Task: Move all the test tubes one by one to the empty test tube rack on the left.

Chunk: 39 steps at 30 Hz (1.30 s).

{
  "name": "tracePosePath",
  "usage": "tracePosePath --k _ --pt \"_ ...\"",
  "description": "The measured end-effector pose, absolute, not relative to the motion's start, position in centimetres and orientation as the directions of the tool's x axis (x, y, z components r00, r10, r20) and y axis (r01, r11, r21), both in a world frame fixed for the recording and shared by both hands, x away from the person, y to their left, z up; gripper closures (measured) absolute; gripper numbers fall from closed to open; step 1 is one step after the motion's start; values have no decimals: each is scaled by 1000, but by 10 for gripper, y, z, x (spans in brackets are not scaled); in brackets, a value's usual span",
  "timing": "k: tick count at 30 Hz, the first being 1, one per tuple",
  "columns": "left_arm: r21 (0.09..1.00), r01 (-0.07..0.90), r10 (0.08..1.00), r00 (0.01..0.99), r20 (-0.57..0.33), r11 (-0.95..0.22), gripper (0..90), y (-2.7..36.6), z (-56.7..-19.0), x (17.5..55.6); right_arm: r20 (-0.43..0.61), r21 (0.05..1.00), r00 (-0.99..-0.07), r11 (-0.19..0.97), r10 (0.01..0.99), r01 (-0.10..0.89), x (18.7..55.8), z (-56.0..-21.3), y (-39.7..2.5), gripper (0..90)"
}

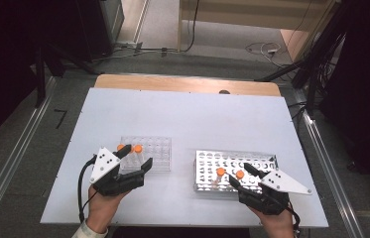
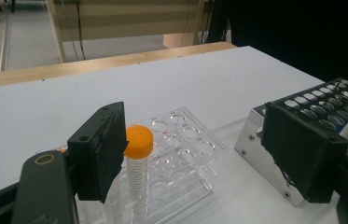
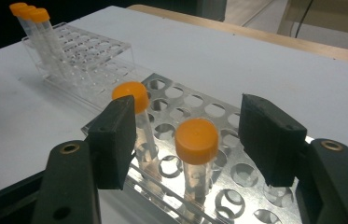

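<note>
Here the right tongs (image 3: 188, 140), jaws spread wide and holding nothing, straddle an orange-capped clear plastic tube (image 3: 196, 149) standing upright in the perforated metal rack (image 3: 237, 175) at lower centre, apparently lined up to grip it. The left tongs (image 2: 199, 154) hang equally open beside the clear acrylic rack (image 2: 185, 154).

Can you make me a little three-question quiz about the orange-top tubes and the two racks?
1. True or false: the right tool is shut tight on a tube.
2. How many orange-capped tubes stand in the metal rack? A) none B) two C) five
3. Fill in: the left tool hovers at the ____ plastic rack.

Key:
1. False. Its jaws stand open, with one orange-capped tube between them, not gripped.
2. B. Two stand near that rack's front edge.
3. Clear. Its see-through holes show in the left gripper view, with an orange-capped tube beside one jaw.
</note>
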<state>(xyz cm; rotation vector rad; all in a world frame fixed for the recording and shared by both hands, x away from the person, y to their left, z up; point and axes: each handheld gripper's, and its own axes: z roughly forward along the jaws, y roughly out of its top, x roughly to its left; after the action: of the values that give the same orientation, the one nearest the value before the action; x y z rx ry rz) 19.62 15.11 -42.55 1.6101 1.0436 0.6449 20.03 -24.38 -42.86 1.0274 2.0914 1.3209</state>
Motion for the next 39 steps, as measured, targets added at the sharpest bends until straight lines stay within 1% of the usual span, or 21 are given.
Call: tracePosePath --k 6,11,27,35,39 --pt "952 303 877 469 -105 -48 221 152 -425 196 8 902 -610 257 792 347 200 -445 -246 382" --pt "952 303 878 468 -103 -49 222 153 -425 195 0 896 -608 271 794 353 200 -456 -245 451" --pt "951 305 874 474 -107 -49 222 152 -426 195 -12 895 -597 275 802 351 202 -464 -247 592" --pt "951 306 874 474 -110 -47 222 152 -426 195 -19 888 -598 288 801 357 204 -467 -246 622" --pt "951 306 874 475 -108 -49 222 152 -426 195 -21 885 -596 293 802 362 204 -468 -246 690"
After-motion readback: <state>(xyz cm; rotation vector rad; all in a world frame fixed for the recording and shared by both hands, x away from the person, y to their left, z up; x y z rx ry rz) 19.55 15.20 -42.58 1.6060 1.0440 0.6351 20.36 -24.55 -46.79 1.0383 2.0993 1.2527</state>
